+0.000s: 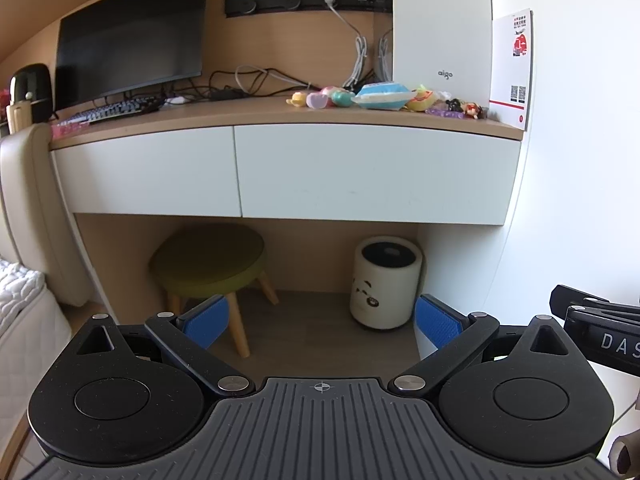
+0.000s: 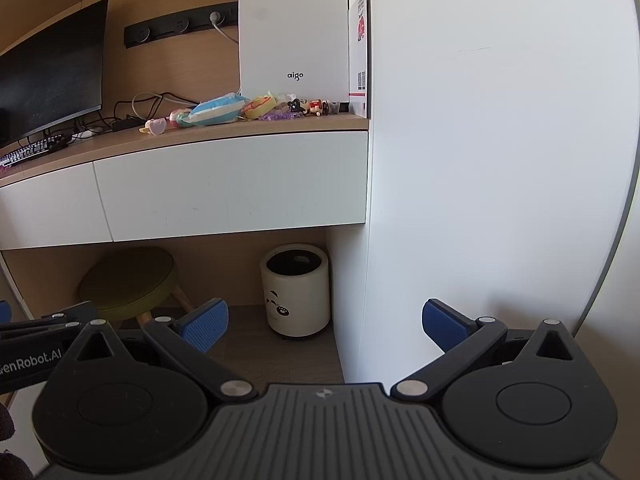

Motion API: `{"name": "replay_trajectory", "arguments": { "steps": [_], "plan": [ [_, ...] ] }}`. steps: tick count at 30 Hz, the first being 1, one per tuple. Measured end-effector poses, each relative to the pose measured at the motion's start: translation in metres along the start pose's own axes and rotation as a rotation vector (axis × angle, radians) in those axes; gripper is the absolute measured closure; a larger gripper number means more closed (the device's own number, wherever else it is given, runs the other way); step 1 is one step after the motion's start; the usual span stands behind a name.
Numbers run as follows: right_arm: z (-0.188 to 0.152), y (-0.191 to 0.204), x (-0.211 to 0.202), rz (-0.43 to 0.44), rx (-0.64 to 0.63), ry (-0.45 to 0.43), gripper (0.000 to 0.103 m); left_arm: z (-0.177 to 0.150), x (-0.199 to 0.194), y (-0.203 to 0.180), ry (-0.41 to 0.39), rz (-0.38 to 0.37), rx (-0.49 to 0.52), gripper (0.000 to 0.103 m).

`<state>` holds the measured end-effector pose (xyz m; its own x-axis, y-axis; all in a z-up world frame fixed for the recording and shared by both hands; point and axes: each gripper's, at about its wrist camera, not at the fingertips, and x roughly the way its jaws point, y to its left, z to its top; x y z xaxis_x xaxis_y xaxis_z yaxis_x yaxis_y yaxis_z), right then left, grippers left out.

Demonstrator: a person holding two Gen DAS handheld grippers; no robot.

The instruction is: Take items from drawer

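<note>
Left gripper: the left gripper is hanging in front of the desk with its blue pads spread wide and nothing lying between them.
Right gripper: the right gripper is likewise gaping wide and carrying nothing, pointing at the right end of the desk beside a tall white panel.
Neighbouring tool: part of the right tool is showing at the right edge of the left wrist view, and part of the left tool at the left edge of the right wrist view.
Drawers: two white drawer fronts are sitting flush under the surface; the right drawer and the left drawer are both looking shut, well apart from either gripper.
Items on the surface: a cluster of small colourful toys is lying near the right end, just in front of a white box marked "aigo".
Further along: a dark monitor is standing to the left with a keyboard in front of it, and cables are trailing down from a black socket strip.
Below: a green stool and a white bin with a cartoon face are standing on the floor under the drawers.
</note>
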<state>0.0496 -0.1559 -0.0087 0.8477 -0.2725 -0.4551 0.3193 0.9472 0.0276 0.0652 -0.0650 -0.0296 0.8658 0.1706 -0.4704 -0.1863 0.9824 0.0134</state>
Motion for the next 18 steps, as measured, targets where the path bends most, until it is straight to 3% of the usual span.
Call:
{"name": "replay_trajectory", "arguments": {
  "steps": [18],
  "plan": [
    [-0.0009,0.0011,0.0005,0.004,-0.002,0.000,0.000,-0.0013,0.0002,0.0019,0.008,0.004,-0.005,0.001]
  ]
}}
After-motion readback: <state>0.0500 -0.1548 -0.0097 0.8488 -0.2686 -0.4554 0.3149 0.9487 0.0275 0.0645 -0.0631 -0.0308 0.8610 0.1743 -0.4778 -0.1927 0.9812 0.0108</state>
